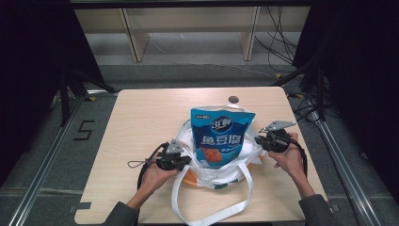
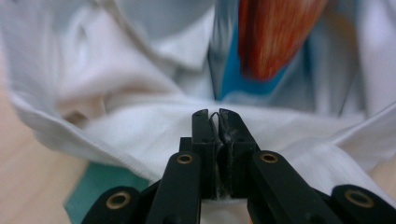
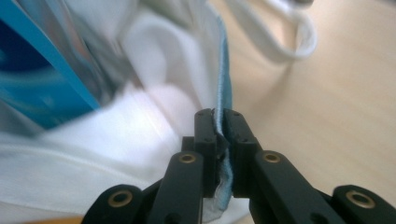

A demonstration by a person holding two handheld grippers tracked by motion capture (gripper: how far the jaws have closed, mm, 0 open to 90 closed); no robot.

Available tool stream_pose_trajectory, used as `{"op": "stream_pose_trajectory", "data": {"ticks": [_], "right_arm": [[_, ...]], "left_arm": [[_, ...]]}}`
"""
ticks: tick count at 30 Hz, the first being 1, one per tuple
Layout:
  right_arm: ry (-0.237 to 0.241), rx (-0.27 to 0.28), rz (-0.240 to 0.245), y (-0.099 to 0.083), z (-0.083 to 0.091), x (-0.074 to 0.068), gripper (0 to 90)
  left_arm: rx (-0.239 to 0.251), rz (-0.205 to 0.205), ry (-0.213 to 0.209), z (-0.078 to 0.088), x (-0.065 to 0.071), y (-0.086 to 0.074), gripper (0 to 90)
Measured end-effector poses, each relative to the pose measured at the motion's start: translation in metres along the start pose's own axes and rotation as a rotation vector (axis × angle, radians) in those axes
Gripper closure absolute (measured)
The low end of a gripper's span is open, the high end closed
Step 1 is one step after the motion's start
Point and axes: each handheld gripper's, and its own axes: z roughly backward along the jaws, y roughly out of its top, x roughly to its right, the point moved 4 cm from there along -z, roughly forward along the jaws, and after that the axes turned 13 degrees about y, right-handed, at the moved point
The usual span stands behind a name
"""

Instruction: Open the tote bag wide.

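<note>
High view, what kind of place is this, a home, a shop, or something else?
Most likely a lab or recording studio, not a home or shop. The wooden table stands alone between black curtains, aluminium rails run along the floor, and loose cables trail behind it. A snack bag stands in a white tote bag.

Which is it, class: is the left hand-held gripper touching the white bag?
Touching. The left gripper view shows the left hand-held gripper clamped on the white bag rim.

Right gripper clamped on the white bag's blue-edged rim, blue snack packet inside, wooden table beside
</note>
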Motion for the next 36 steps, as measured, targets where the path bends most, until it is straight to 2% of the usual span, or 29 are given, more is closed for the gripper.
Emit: {"op": "stream_pose_trajectory", "data": {"ticks": [1,2,5,6,7,8,9,10,11,12,13,15,16,18,19,20,21,22,23,25,26,28,29,30,32,34,35,36], "right_arm": [[0.005,-0.023,-0.012,-0.005,-0.006,0.001,85.8],[-0.004,-0.048,0.001,-0.009,-0.009,0.004,85.9],[-0.030,-0.098,0.012,-0.023,-0.024,0.008,85.8],[-0.029,-0.114,-0.003,-0.027,-0.029,0.006,85.9],[-0.039,-0.116,0.032,-0.028,-0.031,0.007,85.9],[-0.041,-0.116,0.030,-0.027,-0.031,0.007,85.9],[-0.039,-0.119,0.033,-0.027,-0.031,0.007,85.8],[-0.038,-0.113,0.015,-0.026,-0.031,0.006,85.7],[-0.037,-0.116,0.029,-0.027,-0.031,0.008,85.5],[-0.037,-0.110,0.031,-0.026,-0.031,0.009,85.4],[-0.037,-0.108,0.021,-0.026,-0.031,0.009,85.4],[-0.040,-0.095,0.013,-0.024,-0.034,0.011,85.3],[-0.041,-0.092,0.007,-0.023,-0.036,0.012,85.3],[-0.048,-0.086,0.007,-0.021,-0.038,0.016,85.3],[-0.051,-0.084,0.003,-0.019,-0.039,0.018,85.3],[-0.053,-0.082,0.001,-0.018,-0.040,0.020,85.2],[-0.055,-0.074,-0.002,-0.016,-0.042,0.023,85.1],[-0.055,-0.074,-0.005,-0.015,-0.043,0.025,85.0],[-0.057,-0.064,-0.002,-0.014,-0.044,0.026,84.9],[-0.057,-0.050,-0.023,-0.012,-0.046,0.029,84.5],[-0.055,-0.055,-0.022,-0.012,-0.046,0.030,84.1],[-0.070,-0.037,-0.034,-0.009,-0.046,0.031,80.0],[-0.074,-0.045,-0.014,-0.009,-0.044,0.032,78.7],[-0.077,-0.034,-0.014,-0.007,-0.042,0.033,76.7],[-0.082,-0.012,-0.035,-0.003,-0.034,0.033,70.5],[-0.080,0.017,-0.048,0.003,-0.023,0.029,68.4],[-0.062,0.044,-0.044,0.007,-0.015,0.023,67.8],[-0.058,0.068,0.013,0.010,-0.011,0.022,67.9]], "left_arm": [[-0.001,-0.003,0.011,0.000,0.001,-0.002,85.2],[0.001,-0.018,0.013,0.001,0.002,-0.002,85.3],[-0.007,-0.103,0.063,-0.002,0.008,-0.003,86.1],[-0.018,-0.132,0.079,-0.003,0.010,-0.004,86.5],[-0.018,-0.148,0.097,-0.004,0.011,-0.003,86.9],[-0.020,-0.158,0.100,-0.005,0.012,-0.003,87.0],[-0.018,-0.155,0.101,-0.005,0.012,-0.003,87.0],[-0.017,-0.154,0.103,-0.005,0.012,-0.003,87.0],[-0.022,-0.157,0.103,-0.004,0.011,-0.003,87.0],[-0.016,-0.141,0.094,-0.006,0.011,-0.003,87.1],[-0.012,-0.157,0.096,-0.006,0.010,-0.002,87.1],[-0.012,-0.148,0.110,-0.009,0.008,-0.001,87.6],[-0.011,-0.158,0.115,-0.010,0.007,0.000,87.7],[0.003,-0.129,0.125,-0.016,0.003,0.003,87.7],[-0.002,-0.146,0.124,-0.017,0.000,0.004,88.1],[0.003,-0.114,0.125,-0.021,-0.002,0.006,88.3],[-0.005,-0.129,0.120,-0.022,-0.005,0.007,88.2],[-0.008,-0.126,0.120,-0.023,-0.007,0.008,88.3],[0.001,-0.088,0.134,-0.027,-0.010,0.010,88.3],[0.000,-0.103,0.125,-0.029,-0.013,0.012,88.4],[-0.011,-0.094,0.123,-0.030,-0.015,0.012,88.4],[0.000,-0.065,0.113,-0.030,-0.015,0.013,88.2],[-0.001,-0.076,0.111,-0.029,-0.016,0.012,88.0],[0.005,-0.075,0.108,-0.029,-0.017,0.013,87.9],[0.008,-0.028,0.086,-0.028,-0.017,0.014,85.6],[0.029,-0.005,0.074,-0.023,-0.019,0.018,82.0],[0.040,-0.003,0.071,-0.020,-0.020,0.019,80.7],[0.060,0.020,0.063,-0.015,-0.020,0.022,79.4]]}}
